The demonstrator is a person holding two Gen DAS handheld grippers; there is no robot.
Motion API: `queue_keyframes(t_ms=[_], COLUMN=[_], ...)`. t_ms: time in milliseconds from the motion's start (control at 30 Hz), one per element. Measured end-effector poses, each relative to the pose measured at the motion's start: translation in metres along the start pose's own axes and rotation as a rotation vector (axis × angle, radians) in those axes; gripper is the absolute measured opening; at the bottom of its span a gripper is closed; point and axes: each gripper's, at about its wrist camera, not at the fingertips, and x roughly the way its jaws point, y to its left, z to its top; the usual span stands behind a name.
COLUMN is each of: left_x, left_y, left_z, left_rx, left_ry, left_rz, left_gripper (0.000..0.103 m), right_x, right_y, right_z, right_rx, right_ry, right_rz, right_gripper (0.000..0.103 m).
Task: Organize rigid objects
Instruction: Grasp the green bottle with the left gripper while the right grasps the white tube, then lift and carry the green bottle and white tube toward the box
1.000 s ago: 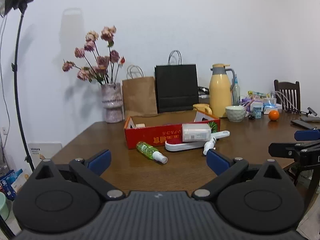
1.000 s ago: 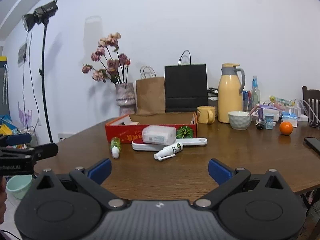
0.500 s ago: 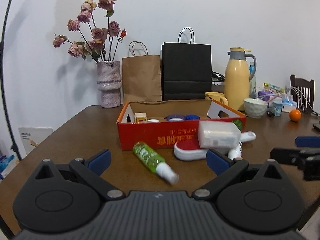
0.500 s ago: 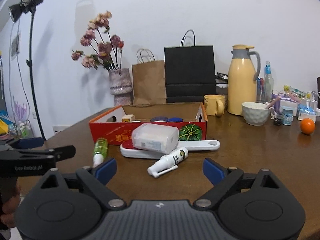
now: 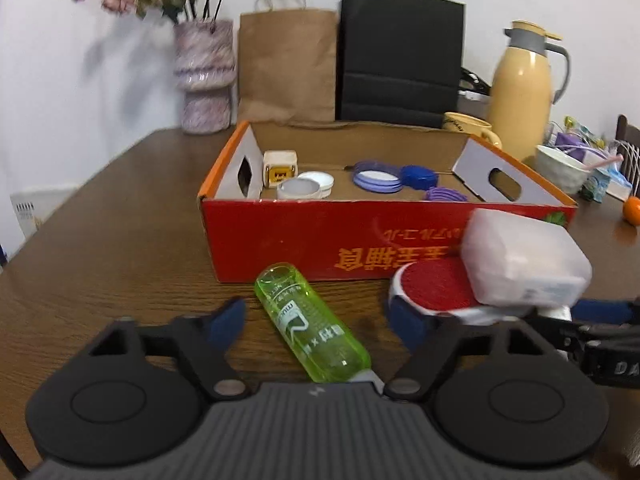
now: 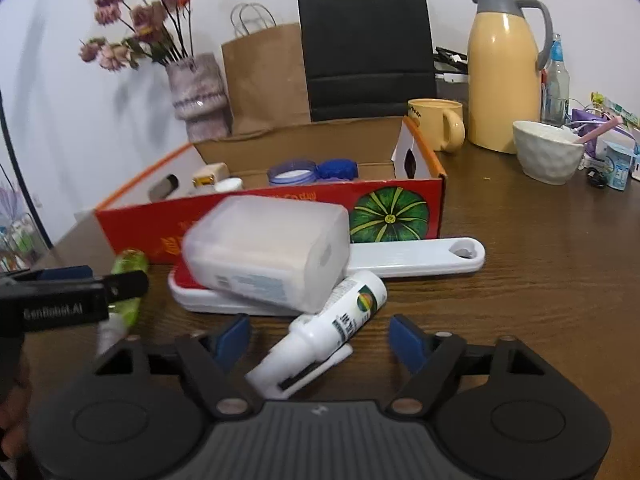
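Translucent green cylindrical bottle (image 5: 312,325) lies before glossy red cardboard box (image 5: 360,236).

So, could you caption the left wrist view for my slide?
Left gripper, jaws closing, straddles a green spray bottle before the red box.

You are working in a home, at a dining-type wooden desk (image 6: 540,264) set against a plain white wall. At 11 o'clock stands a vase (image 6: 198,96) of dried flowers; at 12 o'clock, a brown paper bag (image 6: 266,76) and a black paper bag (image 6: 368,48) lean on the wall. At 1 o'clock you find a yellow thermos jug (image 6: 504,68), a yellow mug (image 6: 436,122) and a white bowl (image 6: 546,156). A wooden chair back (image 5: 628,132) shows at 3 o'clock in the left wrist view.
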Motion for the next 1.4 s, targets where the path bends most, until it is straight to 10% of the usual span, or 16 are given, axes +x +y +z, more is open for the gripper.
queue_keyframes(t_ms=[67,300,1400], left_x=[0.007,0.011,-0.093], left_y=[0.002,-0.002,-0.065], left_z=[0.001,-0.002,-0.079], left_rx=[-0.003,0.014,0.129], left_ry=[0.029,0.039,-0.053], left_rz=[-0.013,-0.039,-0.037], left_gripper=[0.040,0.033,0.032], right_x=[0.003,0.001,-0.078], right_y=[-0.003,-0.011,0.016], right_z=[0.000,-0.002,-0.064], right_rx=[-0.003,-0.026,-0.193], right_ry=[-0.003,-0.010,-0.047], right_rz=[-0.013,-0.004,0.107], right_gripper=[0.037,0.035,0.034])
